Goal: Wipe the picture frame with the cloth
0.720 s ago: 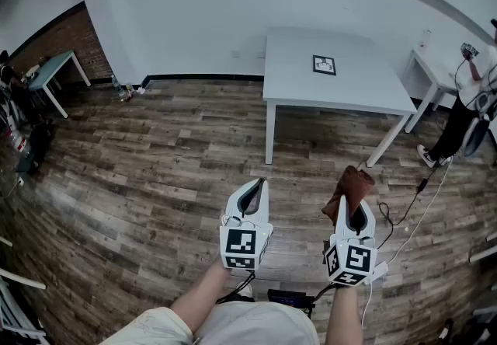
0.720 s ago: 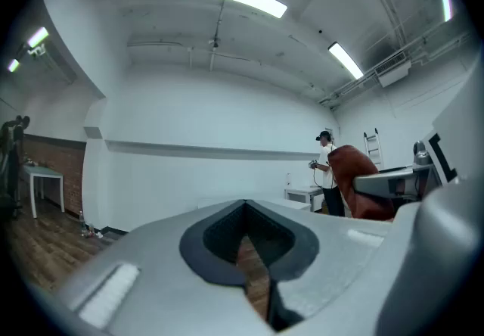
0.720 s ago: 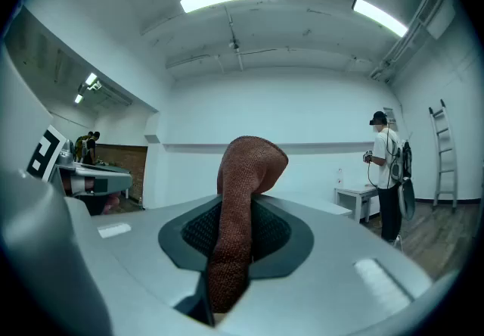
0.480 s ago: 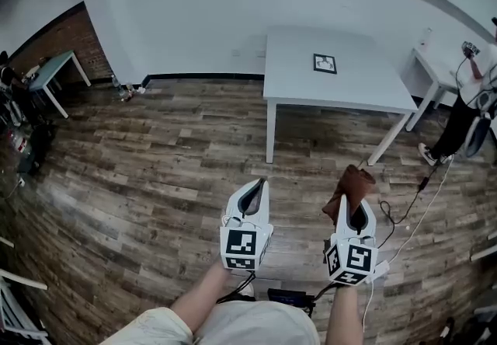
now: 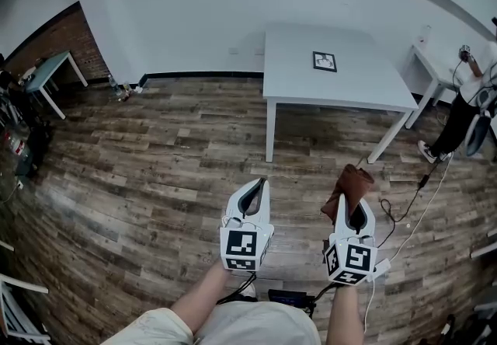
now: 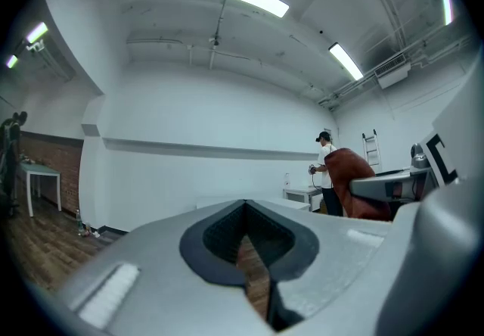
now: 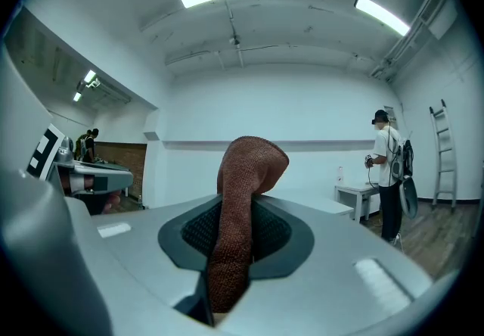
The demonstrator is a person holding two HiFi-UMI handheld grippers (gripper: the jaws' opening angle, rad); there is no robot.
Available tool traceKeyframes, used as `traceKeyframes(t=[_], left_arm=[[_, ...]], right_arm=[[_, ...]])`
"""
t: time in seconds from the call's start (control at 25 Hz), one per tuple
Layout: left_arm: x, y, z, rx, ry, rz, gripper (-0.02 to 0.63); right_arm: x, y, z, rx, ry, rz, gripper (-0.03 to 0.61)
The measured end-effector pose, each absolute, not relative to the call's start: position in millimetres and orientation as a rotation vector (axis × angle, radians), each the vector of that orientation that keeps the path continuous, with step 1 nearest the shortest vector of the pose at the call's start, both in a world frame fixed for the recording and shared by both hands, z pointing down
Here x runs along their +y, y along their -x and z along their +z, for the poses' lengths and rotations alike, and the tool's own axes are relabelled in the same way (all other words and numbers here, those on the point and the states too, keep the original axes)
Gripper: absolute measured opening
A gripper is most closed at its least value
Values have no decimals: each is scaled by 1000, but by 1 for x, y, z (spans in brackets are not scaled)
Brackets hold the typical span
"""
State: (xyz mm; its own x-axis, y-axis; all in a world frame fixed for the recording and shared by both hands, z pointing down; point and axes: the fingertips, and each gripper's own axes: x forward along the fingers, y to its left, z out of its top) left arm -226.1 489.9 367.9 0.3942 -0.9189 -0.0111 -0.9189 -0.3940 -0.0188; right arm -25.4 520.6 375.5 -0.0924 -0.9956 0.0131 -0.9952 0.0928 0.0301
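Right gripper view shows the right hand-held gripper [image 7: 227, 255] pinching the brown cloth [image 7: 248, 172], which flops over its tips. The left hand-held gripper [image 6: 246, 245] is pressed together, empty. The picture frame [image 5: 324, 62] lies near the desk's [image 5: 295, 81] middle, well apart from both.

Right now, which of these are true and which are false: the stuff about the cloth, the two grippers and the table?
1. The right gripper holds a brown cloth. True.
2. The left gripper holds the picture frame. False: its jaws are shut on nothing, and the frame lies on the white table.
3. The cloth is wiping the frame. False: the cloth is up in the air over the floor, well away from the table.
4. The floor is made of wooden planks. True.
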Motion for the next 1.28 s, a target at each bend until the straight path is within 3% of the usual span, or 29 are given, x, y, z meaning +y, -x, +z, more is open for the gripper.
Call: traceKeyframes(t=[0.64, 1.28], left_arm=[[419, 232, 369, 1687, 2638, 38, 0], [226, 105, 362, 1761, 2563, 73, 0]], right_arm=[[462, 30, 385, -2225, -2145, 6, 104], [256, -85, 398, -2294, -2036, 82, 104]])
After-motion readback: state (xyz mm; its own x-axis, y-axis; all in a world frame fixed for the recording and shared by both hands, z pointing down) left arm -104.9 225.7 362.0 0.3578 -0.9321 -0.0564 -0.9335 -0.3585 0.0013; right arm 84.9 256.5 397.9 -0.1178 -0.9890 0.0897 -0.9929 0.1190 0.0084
